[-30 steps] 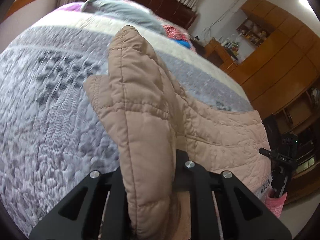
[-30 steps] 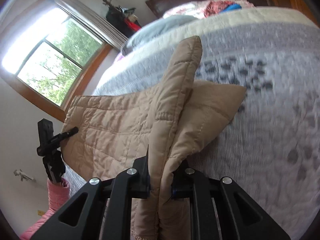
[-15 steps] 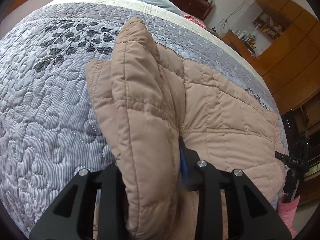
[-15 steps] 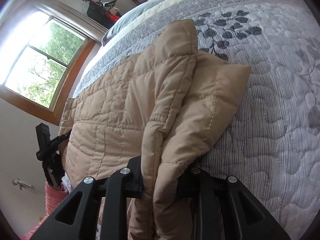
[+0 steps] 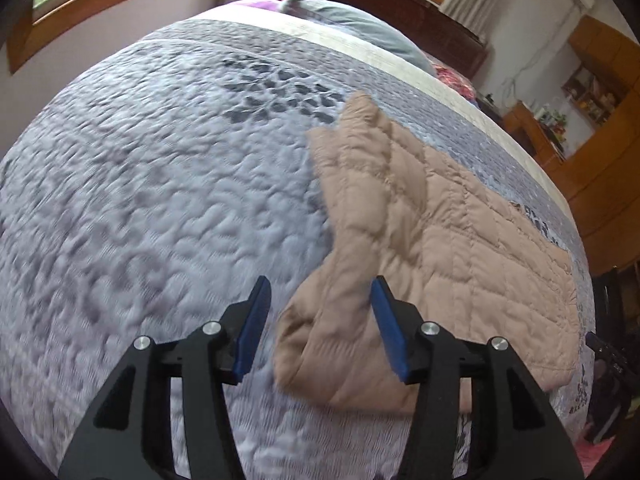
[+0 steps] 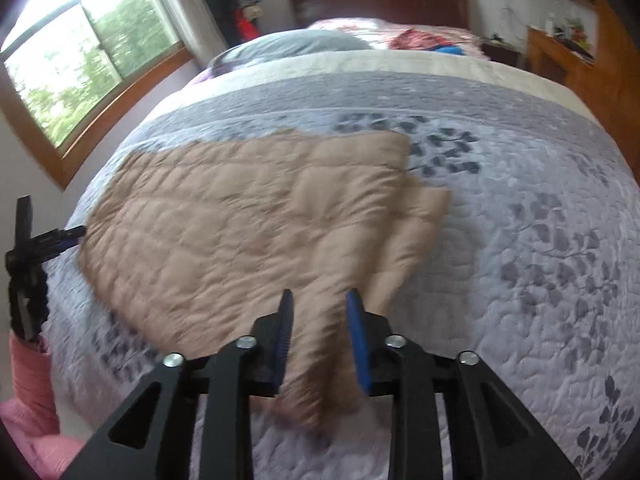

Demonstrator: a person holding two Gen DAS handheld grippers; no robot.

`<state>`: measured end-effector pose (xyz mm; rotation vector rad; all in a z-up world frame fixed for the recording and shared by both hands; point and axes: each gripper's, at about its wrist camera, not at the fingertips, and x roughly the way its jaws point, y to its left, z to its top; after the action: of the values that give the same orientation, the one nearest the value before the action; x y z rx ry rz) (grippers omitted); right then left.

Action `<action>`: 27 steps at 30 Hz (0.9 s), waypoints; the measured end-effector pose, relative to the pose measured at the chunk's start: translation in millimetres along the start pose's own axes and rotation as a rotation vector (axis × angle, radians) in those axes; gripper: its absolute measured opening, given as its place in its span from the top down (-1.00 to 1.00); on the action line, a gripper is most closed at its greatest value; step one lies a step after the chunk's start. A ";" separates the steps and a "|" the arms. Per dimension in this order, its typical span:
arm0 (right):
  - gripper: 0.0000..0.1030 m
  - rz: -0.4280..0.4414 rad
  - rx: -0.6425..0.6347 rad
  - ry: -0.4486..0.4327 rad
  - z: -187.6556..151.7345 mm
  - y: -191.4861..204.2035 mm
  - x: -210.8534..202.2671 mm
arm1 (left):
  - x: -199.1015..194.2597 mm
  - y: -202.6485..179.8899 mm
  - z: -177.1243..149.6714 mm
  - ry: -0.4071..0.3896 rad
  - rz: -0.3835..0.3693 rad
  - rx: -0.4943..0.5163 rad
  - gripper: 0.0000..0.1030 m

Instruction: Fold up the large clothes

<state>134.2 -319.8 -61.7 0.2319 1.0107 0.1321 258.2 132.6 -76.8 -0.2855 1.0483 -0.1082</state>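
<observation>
A tan quilted padded jacket [image 5: 432, 240] [image 6: 248, 216] lies folded flat on the grey-lilac leaf-patterned quilted bedspread [image 5: 140, 200] [image 6: 540, 240]. The left gripper [image 5: 320, 320] and right gripper [image 6: 318, 332] both hover above its near edge, blue-padded jaws spread apart, holding nothing.

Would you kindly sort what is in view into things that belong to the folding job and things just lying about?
Job:
jacket, lying on the quilt
left gripper, open
right gripper, open

Lying about:
grey pillow
red and blue clothes by the headboard
</observation>
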 end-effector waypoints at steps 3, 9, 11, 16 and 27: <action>0.53 0.036 -0.037 0.011 -4.9 10.8 -4.2 | -15.2 11.0 -22.4 -0.012 -0.015 -0.059 -0.12; 0.54 0.014 -0.077 0.086 -19.5 19.7 16.6 | -15.8 13.1 -69.6 0.011 -0.073 -0.144 -0.28; 0.57 0.006 -0.076 0.104 -21.6 16.3 25.3 | -9.8 12.7 -79.2 0.022 -0.115 -0.178 -0.29; 0.64 0.020 -0.056 0.136 -25.2 7.8 42.0 | 9.6 15.3 -86.5 0.037 -0.175 -0.257 -0.33; 0.66 0.049 -0.033 0.147 -32.1 -1.0 61.1 | 22.4 12.4 -70.2 -0.007 -0.188 -0.288 -0.41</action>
<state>139.0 -303.4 -128.6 0.2191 1.1478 0.2129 207.9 126.7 -131.8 -0.6450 1.0288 -0.1254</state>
